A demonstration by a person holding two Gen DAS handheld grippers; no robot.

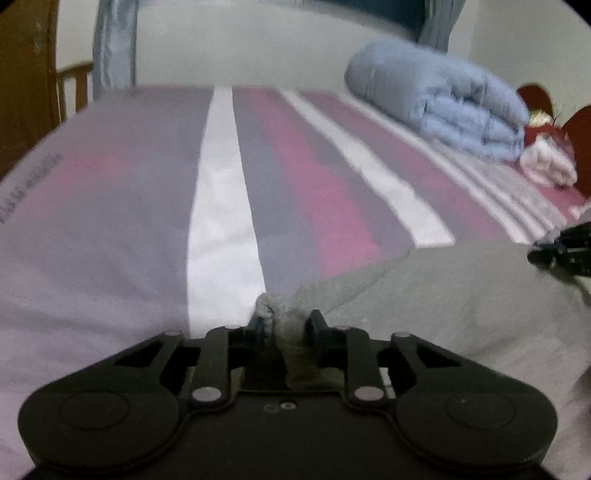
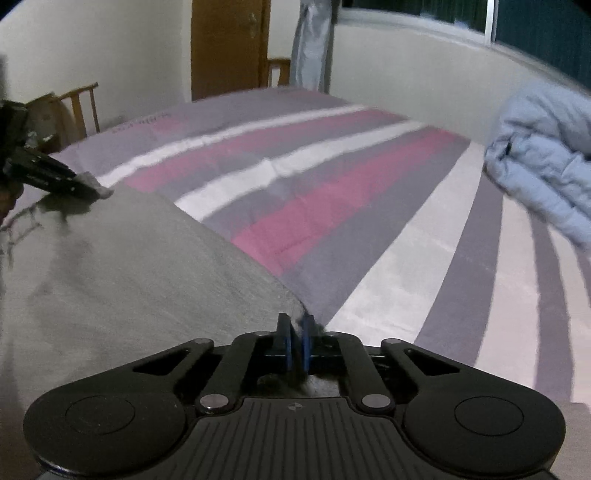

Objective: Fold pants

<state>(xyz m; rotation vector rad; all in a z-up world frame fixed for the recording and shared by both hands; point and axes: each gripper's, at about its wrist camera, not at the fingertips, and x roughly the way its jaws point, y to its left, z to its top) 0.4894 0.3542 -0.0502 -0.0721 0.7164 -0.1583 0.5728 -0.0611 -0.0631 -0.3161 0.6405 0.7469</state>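
Both pairs of fingers are clamped on grey cloth as I look through the two wrist cameras. At the bottom centre of the left wrist view, my left gripper pinches a bunched corner of the pants, the fabric wadded between its two fingers. At the bottom centre of the right wrist view, my right gripper has its blue pads drawn almost together on the thin edge of the same pants. The grey pants fill the lower left of the right view and the lower right of the left view, stretched between the two grippers over a striped bedsheet in pink, purple and white. In the right view, the left gripper shows at the left edge, holding the far corner. In the left view, the right gripper pokes in at the right edge; from here I cannot tell how its fingers stand. A folded light blue comforter sits at the upper right of both views. A wooden door stands at the top centre of the right view, with a window at the upper right.
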